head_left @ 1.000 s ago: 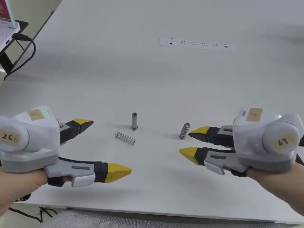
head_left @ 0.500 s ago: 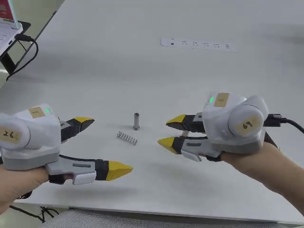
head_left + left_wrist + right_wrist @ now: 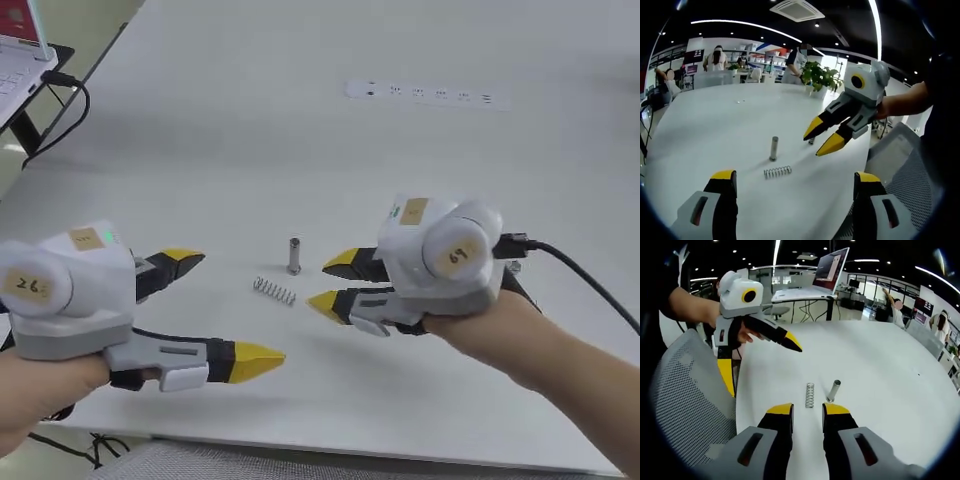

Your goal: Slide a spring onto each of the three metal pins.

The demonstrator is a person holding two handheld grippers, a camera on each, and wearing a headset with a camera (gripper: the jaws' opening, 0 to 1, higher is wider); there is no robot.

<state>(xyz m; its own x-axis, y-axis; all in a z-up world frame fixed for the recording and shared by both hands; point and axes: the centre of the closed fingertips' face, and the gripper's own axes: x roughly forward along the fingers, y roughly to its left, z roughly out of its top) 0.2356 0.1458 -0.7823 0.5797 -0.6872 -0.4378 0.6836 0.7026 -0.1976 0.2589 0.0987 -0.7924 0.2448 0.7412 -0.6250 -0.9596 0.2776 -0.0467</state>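
Lying flat on white table (image 3: 250, 150): small silvery coil spring (image 3: 273, 291), just beside short upright grey metal pin (image 3: 294, 255). Left gripper (image 3: 235, 305) jaws spread wide, empty. Right gripper (image 3: 322, 283) jaws narrowly parted, empty, tips near spring.

The left gripper (image 3: 232, 306) hovers with jaws spread wide; the right gripper (image 3: 322, 283) (jaws only narrowly parted) points toward it.
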